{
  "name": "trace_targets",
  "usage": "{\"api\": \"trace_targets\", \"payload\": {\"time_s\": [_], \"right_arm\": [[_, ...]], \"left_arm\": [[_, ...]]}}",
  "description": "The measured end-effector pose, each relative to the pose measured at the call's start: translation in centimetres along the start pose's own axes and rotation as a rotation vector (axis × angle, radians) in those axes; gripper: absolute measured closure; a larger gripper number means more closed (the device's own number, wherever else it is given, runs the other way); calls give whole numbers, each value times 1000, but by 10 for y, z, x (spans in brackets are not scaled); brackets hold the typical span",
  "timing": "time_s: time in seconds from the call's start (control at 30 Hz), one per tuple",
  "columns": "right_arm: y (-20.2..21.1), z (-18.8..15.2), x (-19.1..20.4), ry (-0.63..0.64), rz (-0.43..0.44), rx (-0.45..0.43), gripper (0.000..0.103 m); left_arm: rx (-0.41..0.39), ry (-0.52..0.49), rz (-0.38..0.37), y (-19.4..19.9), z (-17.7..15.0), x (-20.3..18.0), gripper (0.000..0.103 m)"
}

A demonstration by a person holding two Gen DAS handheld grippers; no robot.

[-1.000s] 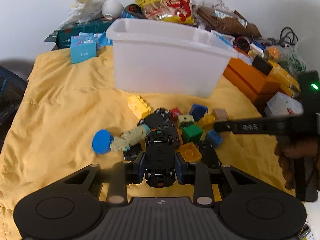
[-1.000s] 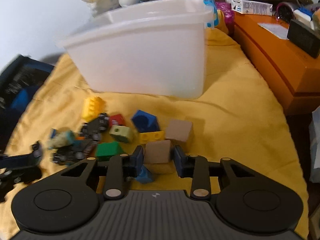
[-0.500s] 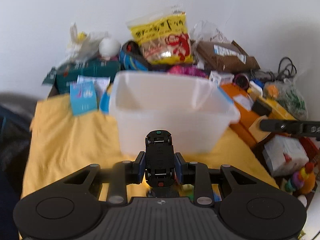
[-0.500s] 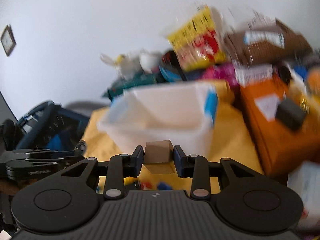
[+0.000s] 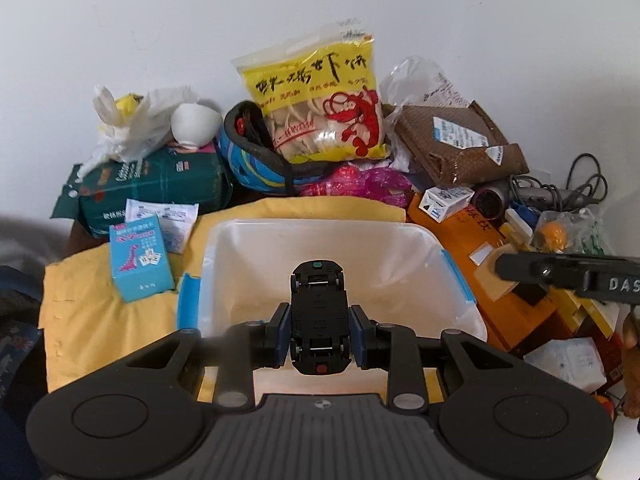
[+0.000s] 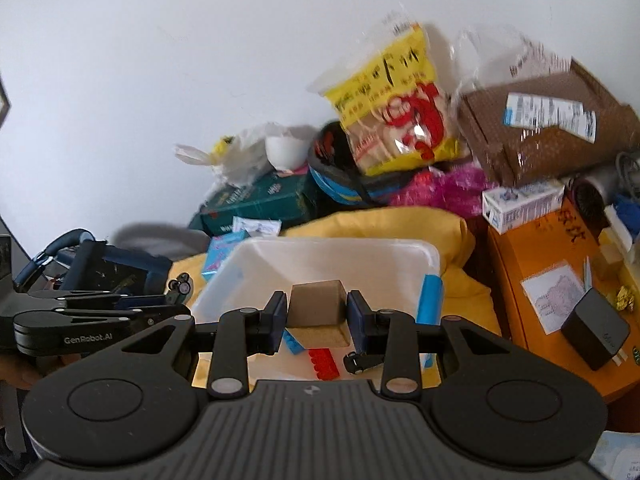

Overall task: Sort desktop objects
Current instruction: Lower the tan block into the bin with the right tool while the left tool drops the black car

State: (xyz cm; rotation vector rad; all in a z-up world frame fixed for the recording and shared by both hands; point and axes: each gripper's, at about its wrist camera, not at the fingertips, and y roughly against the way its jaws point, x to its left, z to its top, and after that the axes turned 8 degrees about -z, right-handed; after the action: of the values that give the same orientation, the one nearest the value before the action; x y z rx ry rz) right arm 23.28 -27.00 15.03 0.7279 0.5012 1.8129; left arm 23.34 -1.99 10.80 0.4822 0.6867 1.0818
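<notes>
The left hand-held gripper is clamped on a black toy car, its long axis pointing forward, directly above the open white bin. The right hand-held gripper pinches a tan block over the same bin, whose floor lies straight below both.

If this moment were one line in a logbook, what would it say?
left claw: shut on black toy car | right claw: shut on tan cube | both above white bin | release: not yet
</notes>
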Motion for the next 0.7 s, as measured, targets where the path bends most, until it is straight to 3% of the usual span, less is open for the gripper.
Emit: {"api": "trace_targets", "payload": {"time_s": [0.33,0.4,0.47,0.7], "right_arm": [[-38,7,-3,3,-33,83,66],[-43,7,-3,5,-36,84,63],[-46,7,-3,12,-54,69,46],[-29,-9,-2,40,-39,35,47]], "left_arm": [[44,6,1,-24,18,1,69],[44,10,12,-28,18,2,67],[38,0,34,-30,18,2,53],[13,-9,53,-17,-3,10,53]]}}
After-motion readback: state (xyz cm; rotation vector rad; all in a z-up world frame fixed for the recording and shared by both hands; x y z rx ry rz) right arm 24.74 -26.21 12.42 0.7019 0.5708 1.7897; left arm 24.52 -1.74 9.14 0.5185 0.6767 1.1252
